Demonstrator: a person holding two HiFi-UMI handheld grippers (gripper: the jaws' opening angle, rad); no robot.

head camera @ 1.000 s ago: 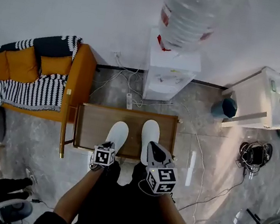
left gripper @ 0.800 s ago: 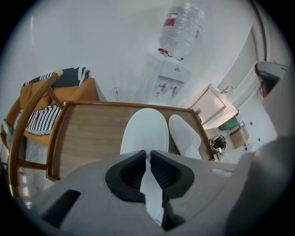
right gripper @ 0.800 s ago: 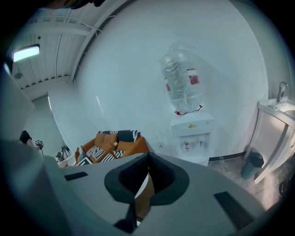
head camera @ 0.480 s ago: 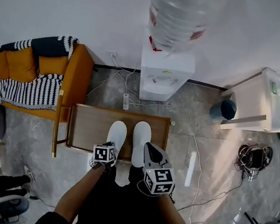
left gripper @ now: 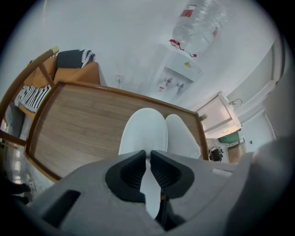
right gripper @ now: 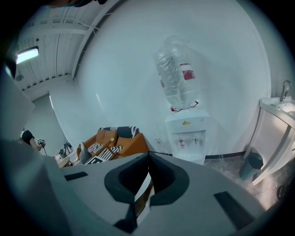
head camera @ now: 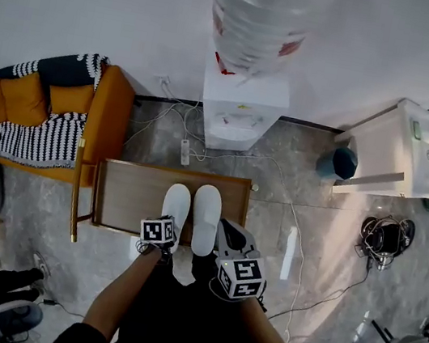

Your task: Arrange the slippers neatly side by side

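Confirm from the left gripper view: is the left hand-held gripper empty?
No, the left hand-held gripper is clamped on the heel edge of the left white slipper, whose white material shows between its jaws.

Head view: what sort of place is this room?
Probably a lounge or break corner in a workplace: an orange sofa, a water dispenser against the wall, and a white sink nearby.

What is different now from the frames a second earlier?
The left slipper, clamped at the heel by the left gripper, slid rightward across the table until it lies against the right slipper; the gap between them closed. The right gripper kept its hold on the right slipper, which barely shifted on the table.
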